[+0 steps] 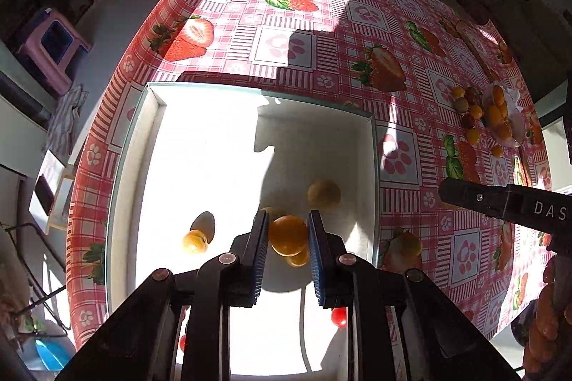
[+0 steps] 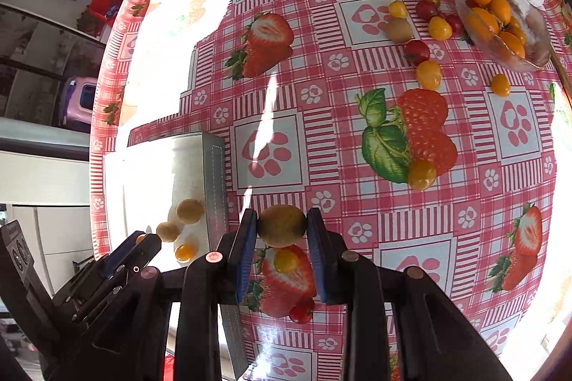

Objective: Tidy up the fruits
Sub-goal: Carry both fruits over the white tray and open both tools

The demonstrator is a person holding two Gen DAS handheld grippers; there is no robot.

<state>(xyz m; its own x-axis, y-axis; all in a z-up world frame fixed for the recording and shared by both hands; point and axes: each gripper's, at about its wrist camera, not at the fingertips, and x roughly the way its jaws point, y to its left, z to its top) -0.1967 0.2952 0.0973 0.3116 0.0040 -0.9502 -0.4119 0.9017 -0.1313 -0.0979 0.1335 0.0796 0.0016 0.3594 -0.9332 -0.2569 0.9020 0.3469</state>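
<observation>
Holding an orange fruit point(image 1: 288, 235) between its blue pads, the left gripper point(image 1: 288, 239) hangs over the white box point(image 1: 368, 173) in the left wrist view. Fingers stand narrow, clamped on the fruit. Other small fruits point(image 1: 323, 194) already lie on the box floor, and a pile of loose fruits point(image 1: 471, 112) sits at the far right on the strawberry tablecloth point(image 1: 250, 23), well apart from the box. Risk: opening the fingers at this height may let the fruit bounce or roll across the box floor. Glare whitens the box floor, so any divider is hard to make out; red fruits near the bottom edge are partly hidden by the fingers.

In the right wrist view, the right gripper point(image 2: 282, 230) clamps a brownish-green fruit point(image 2: 282, 225), fingers narrow. It hangs over the tablecloth just right of the box's wall point(image 2: 214, 187), not yet above the opening. Risk: opening here would drop the fruit onto the cloth, where it may roll away. The glass bowl point(image 2: 536, 34) of orange fruits sits far right, cut off by the frame edge. Sunlight washes out the cloth's far left side.
</observation>
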